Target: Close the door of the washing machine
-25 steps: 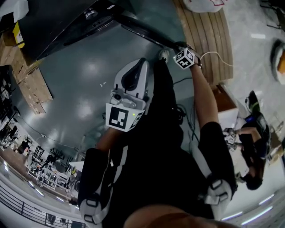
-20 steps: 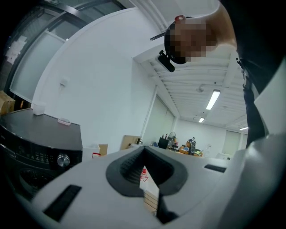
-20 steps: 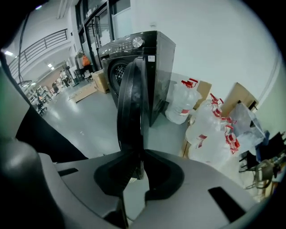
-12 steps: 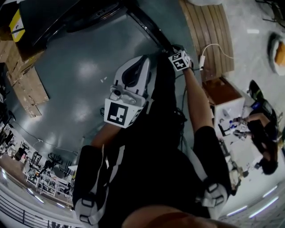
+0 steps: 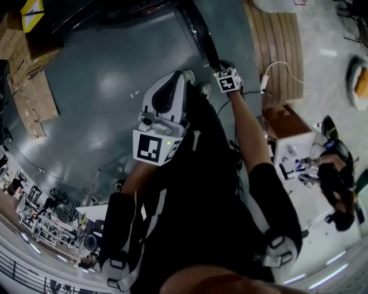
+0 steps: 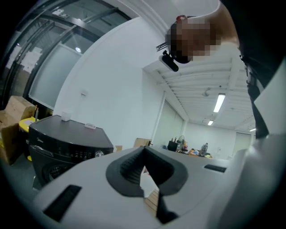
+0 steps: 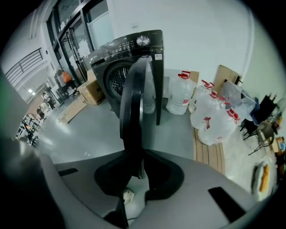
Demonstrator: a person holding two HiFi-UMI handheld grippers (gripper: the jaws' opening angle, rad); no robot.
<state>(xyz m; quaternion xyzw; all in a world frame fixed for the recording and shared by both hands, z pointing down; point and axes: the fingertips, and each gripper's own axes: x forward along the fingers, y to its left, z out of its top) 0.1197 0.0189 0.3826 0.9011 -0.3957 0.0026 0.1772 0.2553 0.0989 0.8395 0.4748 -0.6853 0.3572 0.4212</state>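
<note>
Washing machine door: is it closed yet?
No, the door stands swung out from the drum opening, its edge in the right gripper.

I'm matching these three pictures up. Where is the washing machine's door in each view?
Head view: the door, a dark strip at top centre, running down to the right gripper.
Left gripper view: door not made out; only the washing machine shows, at left.
Right gripper view: edge-on at centre, its rim between the jaws.
Shared landmark: the washing machine, in all three views.
</note>
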